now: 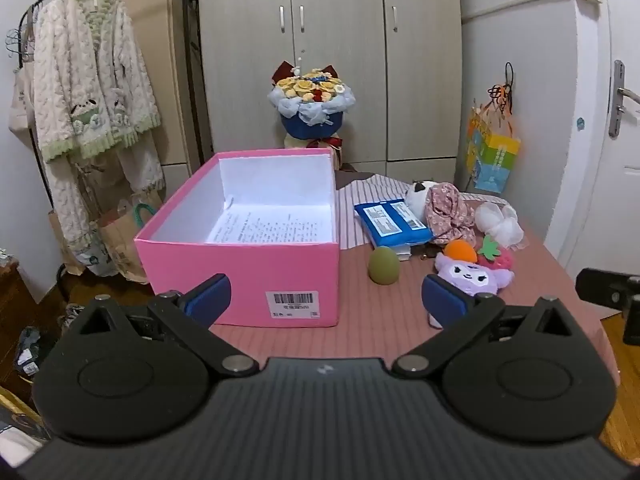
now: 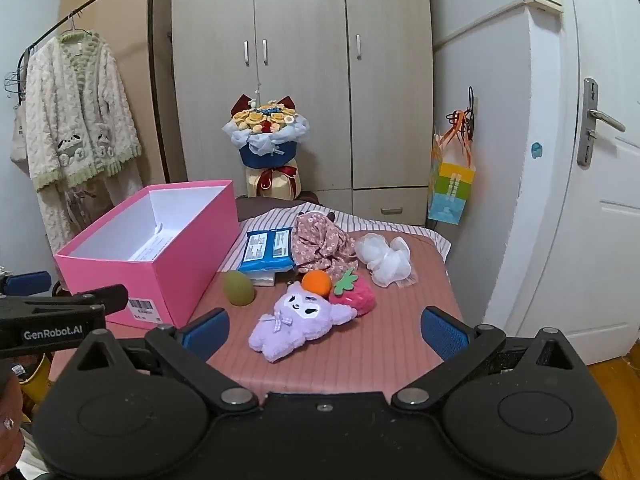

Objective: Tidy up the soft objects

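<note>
Both grippers, left gripper (image 1: 326, 298) and right gripper (image 2: 324, 330), gape empty. Purple plush (image 2: 298, 322) lies whole only in right view, beside pink box (image 1: 240, 264). "GenRobot.AI" reads there too.

Right tongs (image 2: 324, 330) spread wide, nothing between the blue pads (image 2: 444, 336). Lower center on the pink desk (image 2: 400, 356): purple plush (image 2: 298, 322), lying flat. Touching its top edge: orange ball (image 2: 317, 282) and pink strawberry plush (image 2: 354, 294). Green egg toy (image 2: 238, 288) to the left, beside the open pink box (image 2: 176, 280) at mid left, paper sheet inside. Further up: blue wipes pack (image 2: 267, 252), floral cloth (image 2: 322, 244), white mesh bundle (image 2: 384, 258). Left tongs (image 2: 52, 312) at the left edge, state unclear.
</note>
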`<state>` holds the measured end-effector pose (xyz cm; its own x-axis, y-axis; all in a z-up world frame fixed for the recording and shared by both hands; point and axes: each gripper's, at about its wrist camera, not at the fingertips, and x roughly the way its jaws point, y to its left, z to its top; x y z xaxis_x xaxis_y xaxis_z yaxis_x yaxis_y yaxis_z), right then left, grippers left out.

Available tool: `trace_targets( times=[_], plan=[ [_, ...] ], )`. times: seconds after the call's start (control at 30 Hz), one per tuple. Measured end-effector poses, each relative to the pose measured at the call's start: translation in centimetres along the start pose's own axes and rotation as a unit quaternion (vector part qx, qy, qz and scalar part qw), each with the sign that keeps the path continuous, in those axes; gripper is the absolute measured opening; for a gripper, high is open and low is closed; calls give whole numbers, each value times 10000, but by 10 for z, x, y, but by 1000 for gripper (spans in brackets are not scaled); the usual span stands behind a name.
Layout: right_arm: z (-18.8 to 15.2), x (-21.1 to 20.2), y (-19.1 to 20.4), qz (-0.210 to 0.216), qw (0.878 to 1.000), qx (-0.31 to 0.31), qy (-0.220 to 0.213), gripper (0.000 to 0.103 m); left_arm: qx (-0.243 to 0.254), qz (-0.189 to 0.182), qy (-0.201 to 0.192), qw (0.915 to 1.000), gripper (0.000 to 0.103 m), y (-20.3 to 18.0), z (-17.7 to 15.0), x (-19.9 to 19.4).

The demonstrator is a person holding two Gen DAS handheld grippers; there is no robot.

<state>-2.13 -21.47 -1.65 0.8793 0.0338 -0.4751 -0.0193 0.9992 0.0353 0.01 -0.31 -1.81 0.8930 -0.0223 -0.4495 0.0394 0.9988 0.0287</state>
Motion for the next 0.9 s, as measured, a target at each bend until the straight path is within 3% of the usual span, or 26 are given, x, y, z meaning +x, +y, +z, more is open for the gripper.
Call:
trace_targets(
  times=[0.3, 0.9],
  plan=[
    [-4, 3, 0, -29, 10000, -28, 50, 103, -164, -24, 49, 9999, 103, 6, 0, 1],
    [-6, 7, 0, -51, 9999, -51, 135, 103, 12, -12, 134, 9999, 103, 4, -3, 5]
  ],
)
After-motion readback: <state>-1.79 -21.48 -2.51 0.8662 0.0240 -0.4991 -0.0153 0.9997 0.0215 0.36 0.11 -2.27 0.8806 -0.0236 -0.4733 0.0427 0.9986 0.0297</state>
